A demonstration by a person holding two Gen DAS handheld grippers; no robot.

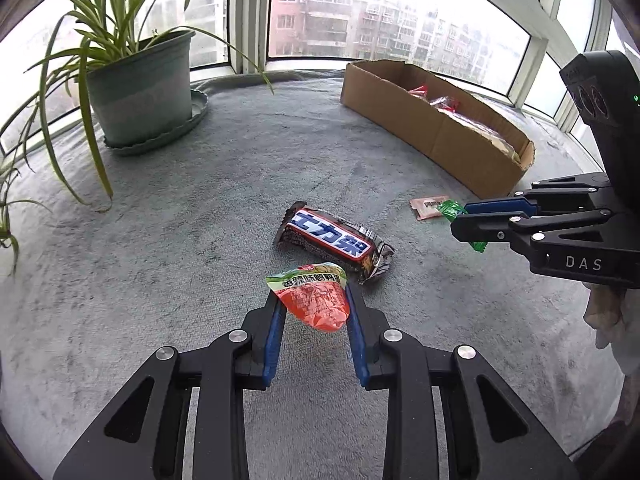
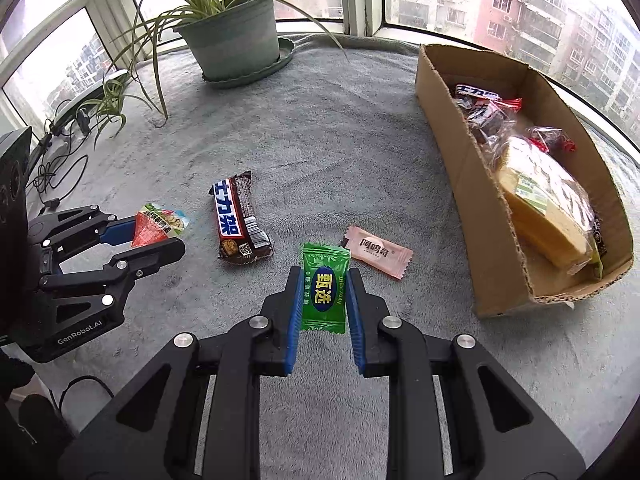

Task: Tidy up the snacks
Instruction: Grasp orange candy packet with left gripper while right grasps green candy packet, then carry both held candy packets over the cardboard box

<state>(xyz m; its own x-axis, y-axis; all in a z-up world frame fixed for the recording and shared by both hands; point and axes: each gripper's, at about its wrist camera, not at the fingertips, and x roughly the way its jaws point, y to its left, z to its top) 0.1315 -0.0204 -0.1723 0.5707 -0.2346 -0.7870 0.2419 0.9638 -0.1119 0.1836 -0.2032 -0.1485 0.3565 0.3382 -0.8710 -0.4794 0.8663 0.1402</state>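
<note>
Left gripper [image 1: 313,300] pinches red-green packet [image 1: 316,300]; right gripper [image 2: 323,292] clamps green candy [image 2: 324,288]. Slick wrappers may slip before cardboard box [image 2: 460,168] at blanket's right edge.

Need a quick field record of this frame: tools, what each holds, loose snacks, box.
left tool: shut on red-and-green snack packet
right tool: shut on green candy
loose on blanket: chocolate bar, pink sachet
cardboard box: open top, on the right side of the right wrist view, already holds several wrapped snacks
potted plant: in a saucer at the far side by the window
surface: grey blanket
</note>
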